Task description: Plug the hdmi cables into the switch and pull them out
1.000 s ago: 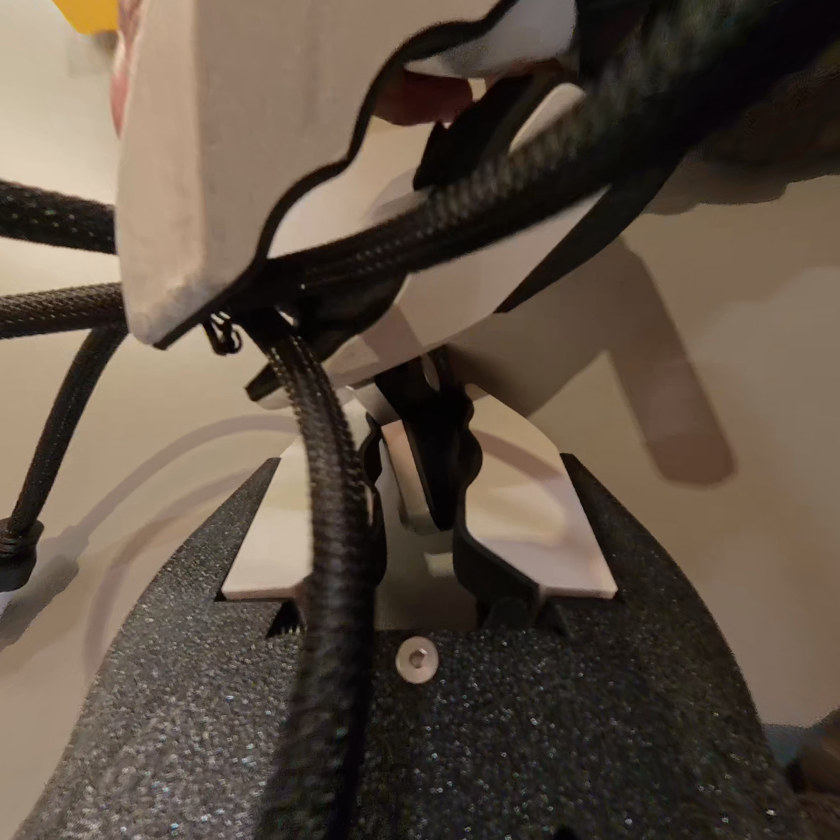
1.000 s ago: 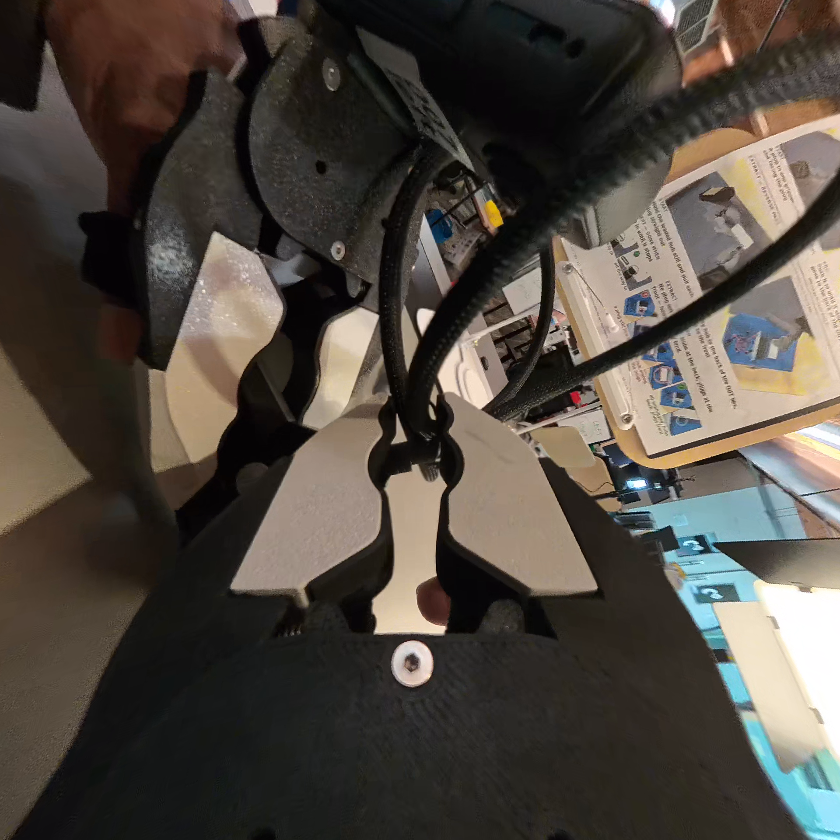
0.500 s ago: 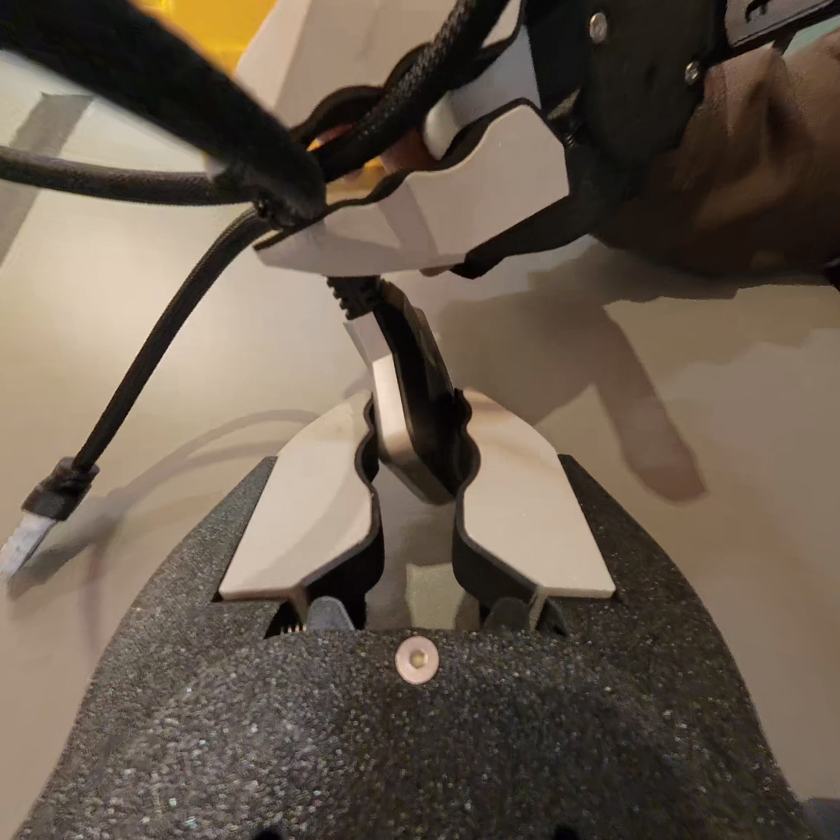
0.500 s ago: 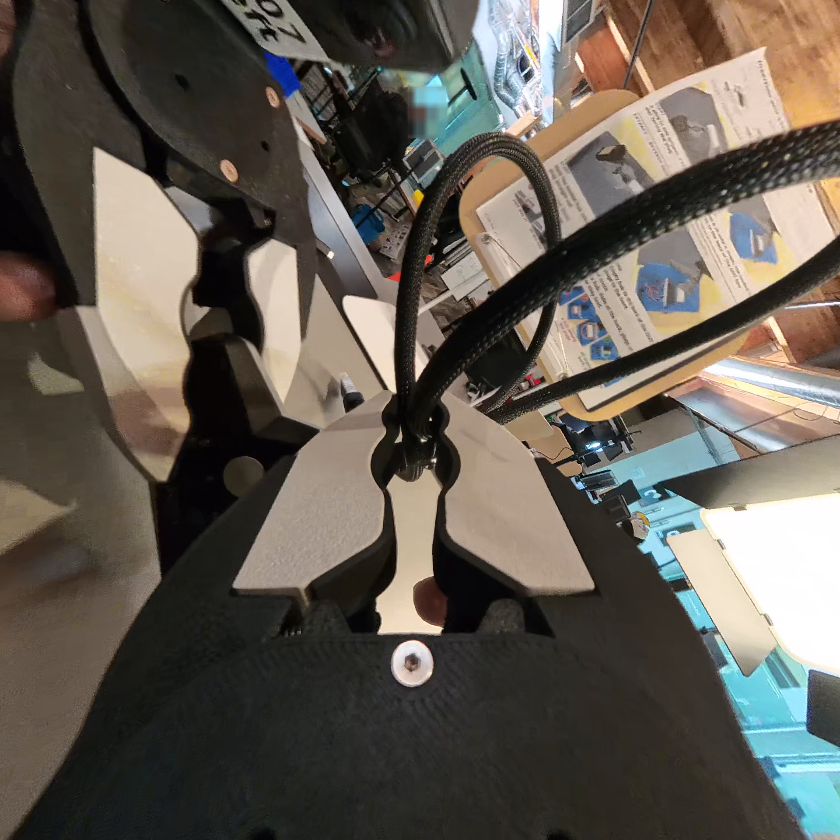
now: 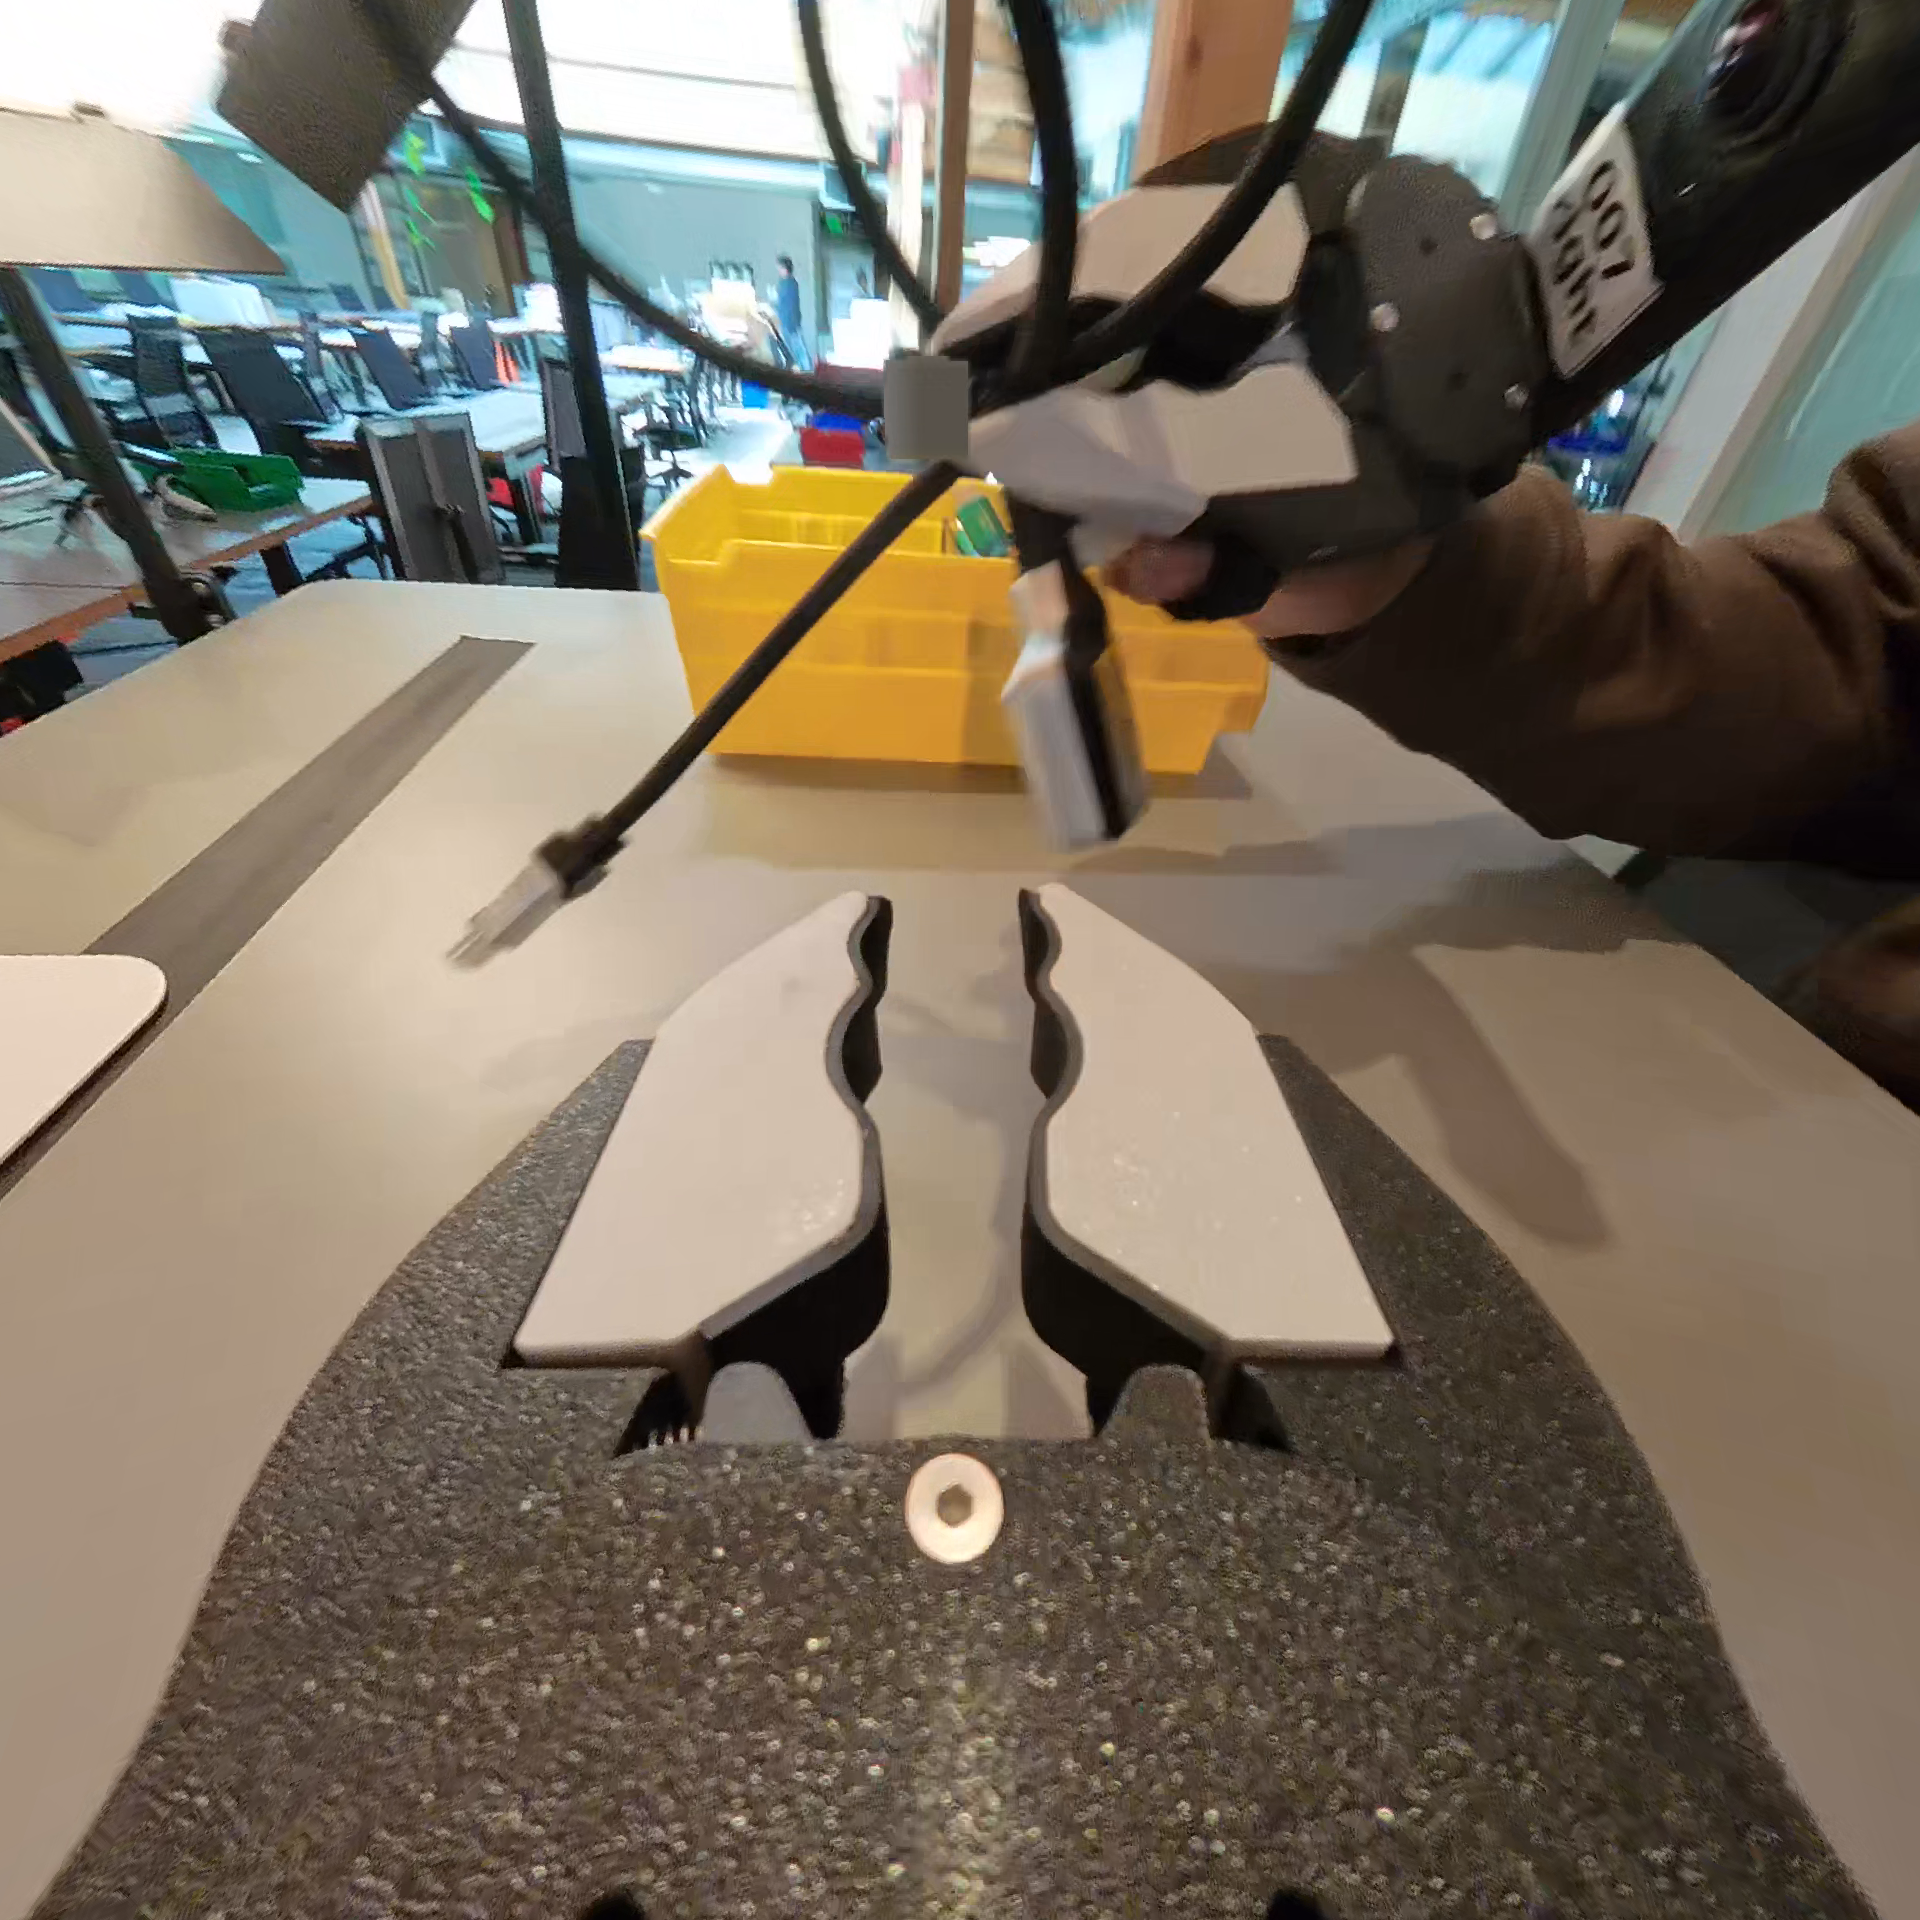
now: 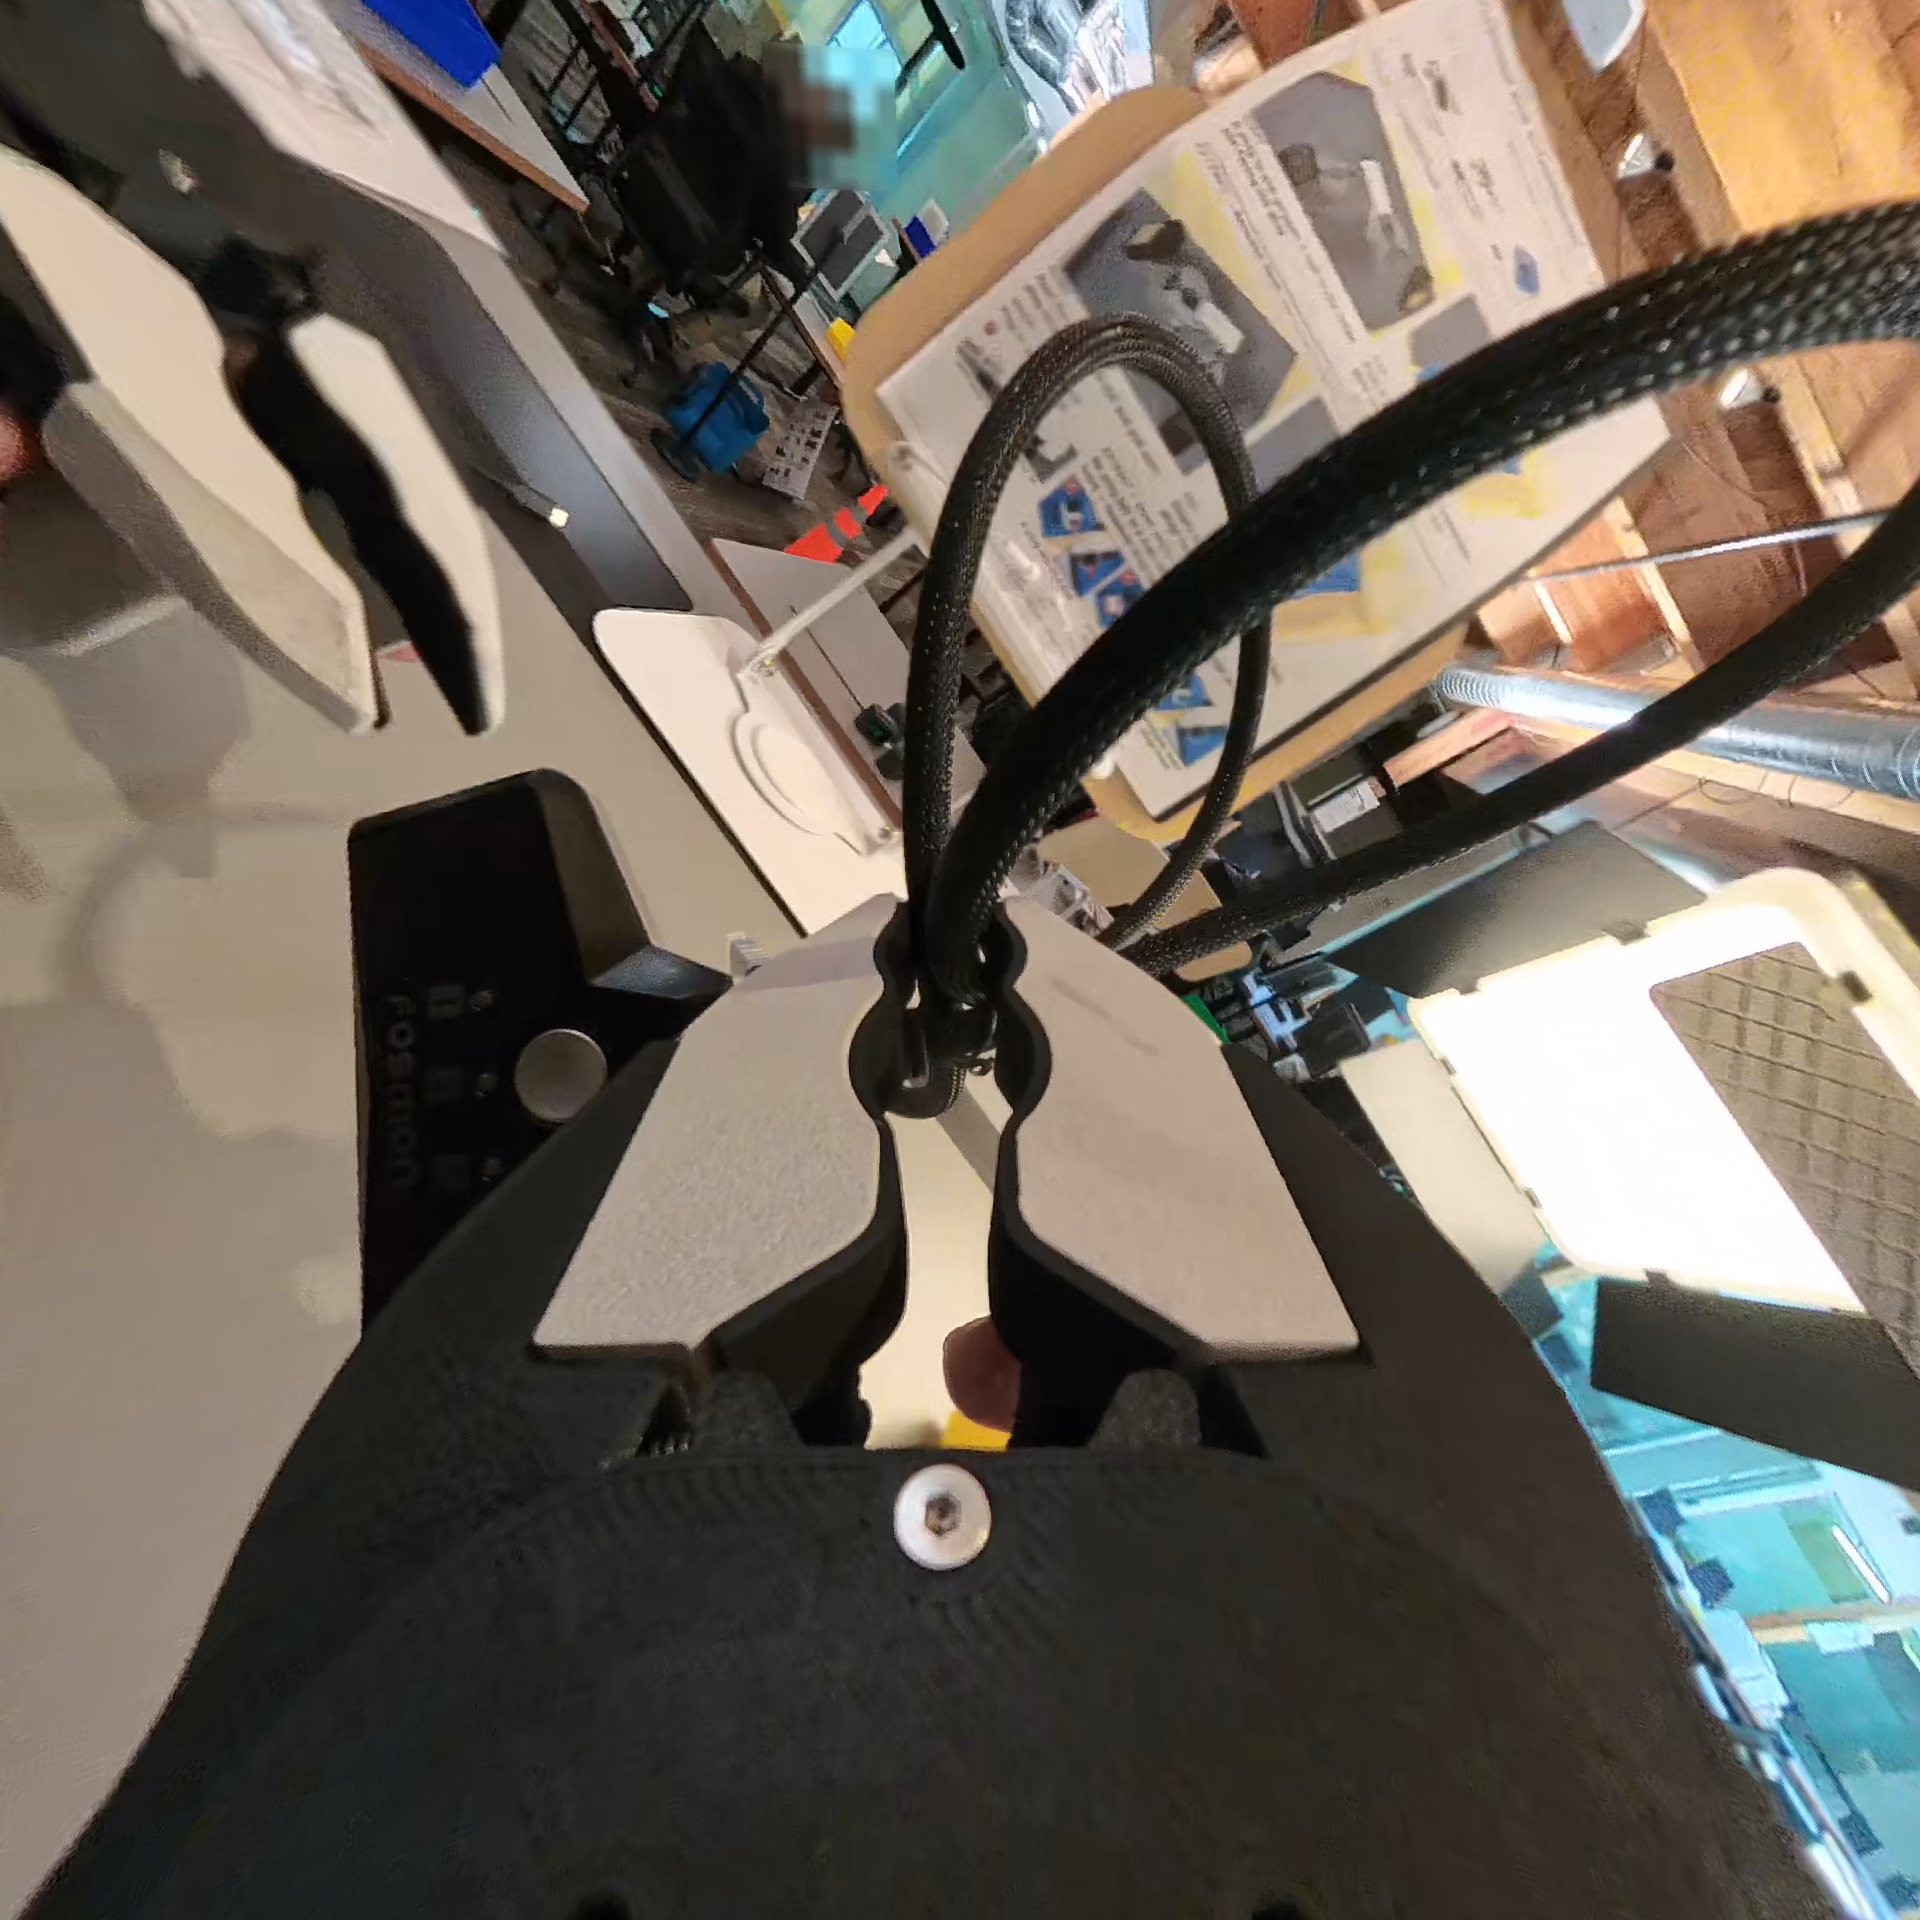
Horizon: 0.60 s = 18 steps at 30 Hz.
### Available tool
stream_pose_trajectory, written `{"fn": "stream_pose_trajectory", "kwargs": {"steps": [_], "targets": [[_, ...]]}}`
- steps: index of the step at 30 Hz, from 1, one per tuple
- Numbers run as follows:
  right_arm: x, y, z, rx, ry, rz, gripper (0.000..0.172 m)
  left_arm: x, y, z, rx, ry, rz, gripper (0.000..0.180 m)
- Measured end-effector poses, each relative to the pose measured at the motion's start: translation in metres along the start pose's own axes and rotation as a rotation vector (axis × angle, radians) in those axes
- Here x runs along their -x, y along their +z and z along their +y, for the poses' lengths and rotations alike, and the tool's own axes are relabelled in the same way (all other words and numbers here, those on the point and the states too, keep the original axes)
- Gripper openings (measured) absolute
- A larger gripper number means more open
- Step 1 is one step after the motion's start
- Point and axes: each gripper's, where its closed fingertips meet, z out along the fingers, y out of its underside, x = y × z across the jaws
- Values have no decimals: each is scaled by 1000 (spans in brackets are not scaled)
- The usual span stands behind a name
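Braided black cable (image 6: 940, 831) loops are pinched between the right gripper (image 6: 945, 997) fingertips, with a black-and-silver box (image 5: 1075, 727) dangling below it at about one o'clock from the left gripper (image 5: 951, 914) and a clear-tipped plug end (image 5: 530, 899) hanging at ten o'clock over the grey table (image 5: 312, 1091). Left jaws stand apart with nothing between them, short of the yellow bin (image 5: 883, 644) at twelve o'clock. As a judgement, a steady pinch and slow motion would calm the blurred, swinging ends.

We are seeing unquoted print on a white rectangular tag (image 5: 1590, 270), a black plastic device (image 6: 468, 935) and a yellow-and-white paper poster (image 6: 1299, 312).
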Motion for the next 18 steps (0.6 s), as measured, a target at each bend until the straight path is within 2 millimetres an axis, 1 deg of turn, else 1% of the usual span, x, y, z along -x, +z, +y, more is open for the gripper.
{"fn": "stream_pose_trajectory", "kwargs": {"steps": [3, 5, 8, 11, 13, 14, 16, 18], "targets": [[-35, -22, -4, 18, 71, 25, 13, 12, -4, -2, -50, -80, -19, 21], [-68, -39, -3, 29, 109, 67, 12, 13, -9, -9, -112, -95, -14, 17], [-120, -62, 9, 62, 111, 133, 12, 18, -17, -17, -186, -113, -24, 11], [-169, -74, 37, 115, 68, 204, 13, 19, -15, -16, -180, -130, -21, 11], [-194, -75, 61, 148, 60, 253, 13, 19, -13, -14, -162, -129, -19, 11], [-202, -74, 75, 167, 67, 279, 13, 19, -12, -13, -157, -129, -18, 11], [-212, -71, 104, 202, 85, 335, 13, 19, -13, -14, -162, -132, -18, 11], [-210, -67, 135, 260, 72, 382, 13, 21, -14, -15, -173, -139, -21, 11]]}}
